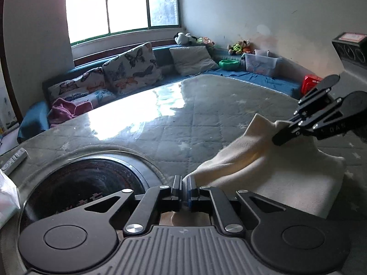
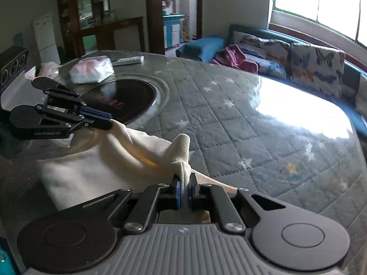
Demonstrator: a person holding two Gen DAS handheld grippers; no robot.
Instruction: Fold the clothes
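Left gripper (image 1: pixel 184 183) and right gripper (image 2: pixel 185 184) each clamped tight on one corner of the cream fleece cloth (image 1: pixel 286 178), edge held taut and lifted off the grey quilted glass-topped table (image 1: pixel 183 123), presumably for folding it over.

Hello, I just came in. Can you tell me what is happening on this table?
A person is folding a cream cloth on a quilted table cover under a glossy clear sheet. The left tool and the right tool are each shut on a corner of the cloth, holding one edge lifted while the rest lies flat. A dark round cooktop sits in the table beside the cloth.
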